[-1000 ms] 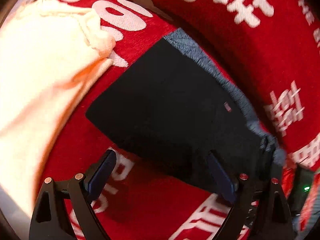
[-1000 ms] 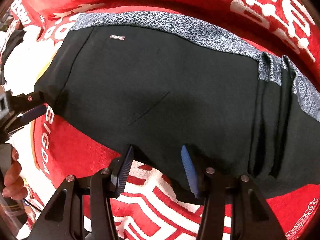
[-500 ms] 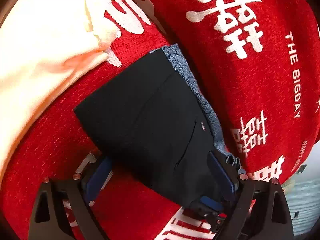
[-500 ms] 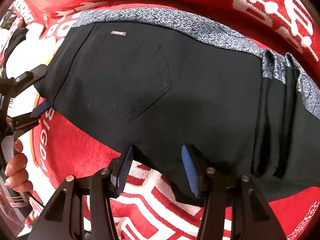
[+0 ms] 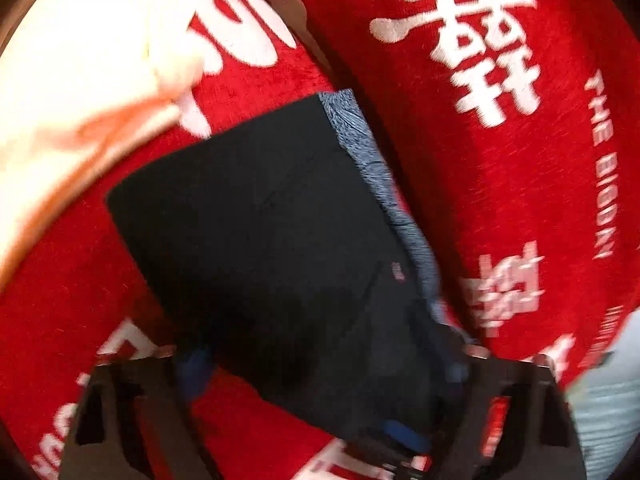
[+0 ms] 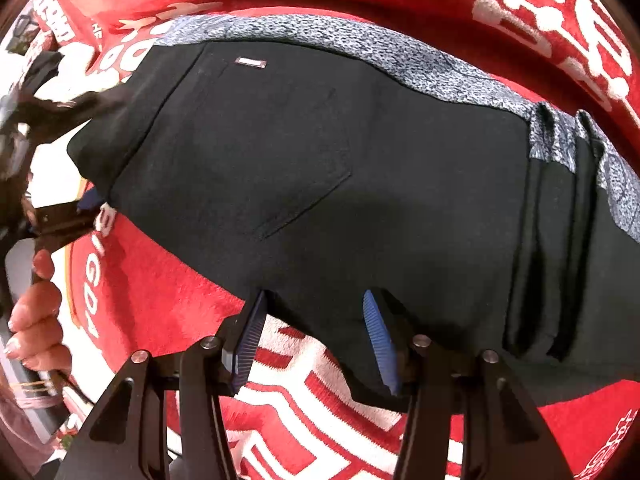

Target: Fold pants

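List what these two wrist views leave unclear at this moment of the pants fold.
- Left wrist view: motion blur; the left gripper has its right fingertip lost against the black pants.
- Left wrist view: the small label is unreadable.
- Right wrist view: the pants run off the right edge; their length is unknown.
- Right wrist view: whether the open right gripper touches cloth.

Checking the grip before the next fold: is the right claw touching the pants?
Cannot tell. In the right wrist view the open right claw overlaps the near edge of the pants, but neither contact nor a gap shows plainly.
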A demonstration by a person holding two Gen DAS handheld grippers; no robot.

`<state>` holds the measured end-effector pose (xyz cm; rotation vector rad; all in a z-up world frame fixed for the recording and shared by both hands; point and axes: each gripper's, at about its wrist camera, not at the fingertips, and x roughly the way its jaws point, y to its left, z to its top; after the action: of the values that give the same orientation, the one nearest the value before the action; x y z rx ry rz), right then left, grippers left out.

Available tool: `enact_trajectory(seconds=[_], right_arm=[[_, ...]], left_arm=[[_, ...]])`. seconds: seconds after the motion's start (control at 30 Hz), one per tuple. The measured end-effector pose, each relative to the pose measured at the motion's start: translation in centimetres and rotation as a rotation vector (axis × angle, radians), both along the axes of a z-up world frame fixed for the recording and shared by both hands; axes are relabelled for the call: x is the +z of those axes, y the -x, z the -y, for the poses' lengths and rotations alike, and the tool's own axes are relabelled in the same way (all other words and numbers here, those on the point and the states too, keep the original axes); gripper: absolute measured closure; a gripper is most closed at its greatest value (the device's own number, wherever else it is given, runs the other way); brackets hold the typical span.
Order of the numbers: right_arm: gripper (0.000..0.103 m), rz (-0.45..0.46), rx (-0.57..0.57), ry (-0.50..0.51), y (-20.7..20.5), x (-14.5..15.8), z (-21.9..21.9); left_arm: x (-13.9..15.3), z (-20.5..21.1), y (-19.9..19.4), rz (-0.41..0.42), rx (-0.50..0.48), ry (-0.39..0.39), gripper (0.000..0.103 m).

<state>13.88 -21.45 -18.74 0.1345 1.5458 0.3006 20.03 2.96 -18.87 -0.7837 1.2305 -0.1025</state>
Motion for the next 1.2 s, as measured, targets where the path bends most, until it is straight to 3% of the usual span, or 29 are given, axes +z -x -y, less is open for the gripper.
enact_trajectory(seconds=[0.03,0.07,0.17,0.2,0.23,0.27,0.33,0.4,0.5,0.63,0.8,0.87,0.9,1.03,1.2], right_arm=[[0.048,0.006,-0.004,-0.015,-0.3,0.7,0.3],[0.048,0.017,-0.009,-0.024,-0.8,1.6,0.7],[0.046,0.041,-0.043,-0.084,-3.1,4.9,2.1],[0.042,0.04,-0.058,-0.125,-4.6,6.3,2.5],[0.027,0.034,-0.065,-0.145,-5.6,7.0,2.5],[0.019,0.023,-0.069,-0.171,-6.9,7.9,2.5],[0.018,0.011,-0.05,-0.235,-10.1,9.8,1.5],[0.016,-0.017,0.012,-0.289,-13.3,11.2,-0.8],[0.015,-0.099,0.108,-0.286,-15.9,11.2,-5.0],[0.015,-0.17,0.291,-0.174,-16.8,9.6,-11.2],[0.017,-0.312,0.343,-0.095,-17.2,4.9,-14.2],[0.084,-0.34,0.305,-0.111,-17.2,3.9,-12.7],[0.084,-0.322,0.281,-0.123,-17.1,4.2,-11.9],[0.087,-0.191,0.183,-0.256,-15.7,8.0,-5.8],[0.087,-0.023,0.035,-0.413,-11.7,13.4,4.1]], left_arm=[[0.2,0.4,-0.3,-0.014,-0.019,-0.062,0.064],[0.5,1.0,-0.6,-0.018,-0.057,-0.14,0.071],[2.7,3.0,-0.4,0.063,-0.149,-0.304,0.071],[3.9,4.8,0.0,0.127,-0.227,-0.43,0.071],[4.9,6.7,0.6,0.191,-0.308,-0.547,0.071],[5.3,8.0,0.9,0.225,-0.354,-0.609,0.071],[5.8,10.8,2.2,0.312,-0.47,-0.767,0.071],[6.0,11.7,2.8,0.345,-0.517,-0.825,0.071],[6.0,12.2,2.7,0.347,-0.542,-0.863,0.071],[5.5,12.8,2.5,0.337,-0.561,-0.893,0.071],[5.7,13.3,2.7,0.34,-0.564,-0.917,0.071],[5.8,13.4,2.7,0.333,-0.567,-0.919,0.071],[5.8,13.4,2.6,0.321,-0.571,-0.911,0.071],[8.6,15.4,4.0,0.421,-0.617,-0.91,0.071],[13.6,20.0,6.1,0.529,-0.675,-0.837,0.071]])
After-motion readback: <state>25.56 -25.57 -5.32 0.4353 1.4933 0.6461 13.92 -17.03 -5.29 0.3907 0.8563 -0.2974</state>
